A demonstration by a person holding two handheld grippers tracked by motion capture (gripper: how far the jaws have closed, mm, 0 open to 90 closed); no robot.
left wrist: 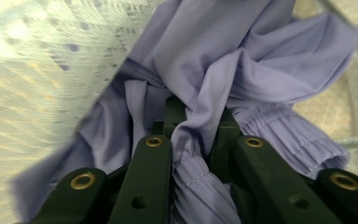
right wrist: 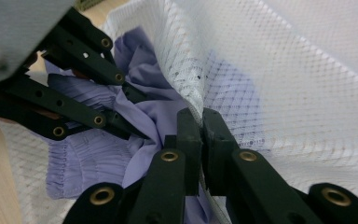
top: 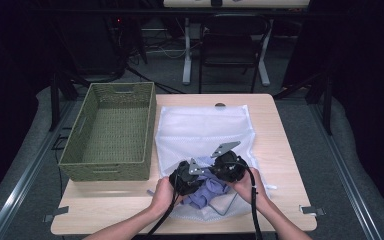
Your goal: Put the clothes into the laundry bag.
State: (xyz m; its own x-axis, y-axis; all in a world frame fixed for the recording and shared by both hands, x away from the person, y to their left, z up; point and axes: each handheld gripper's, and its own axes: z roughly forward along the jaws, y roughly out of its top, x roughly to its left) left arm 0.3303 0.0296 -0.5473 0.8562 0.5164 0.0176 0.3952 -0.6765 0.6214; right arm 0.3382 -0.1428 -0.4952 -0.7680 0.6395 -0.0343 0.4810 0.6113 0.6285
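A white mesh laundry bag [top: 202,131] lies flat on the wooden table, its mouth toward the person. A lilac garment [top: 211,192] is bunched at that mouth, partly inside the mesh. My left gripper [top: 192,182] is shut on a fold of the lilac garment [left wrist: 200,140], which runs up between its jaws. My right gripper [top: 222,172] is shut on the edge of the mesh bag [right wrist: 196,114], with the lilac garment [right wrist: 140,107] just to its left. The left gripper [right wrist: 121,93] shows in the right gripper view, its jaws sunk in the cloth.
A green woven basket [top: 111,131] stands empty on the table's left half, touching the bag's left side. The wooden table [top: 275,150] has bare strips right of the bag and along the front edge. A dark chair [top: 232,42] stands beyond the table.
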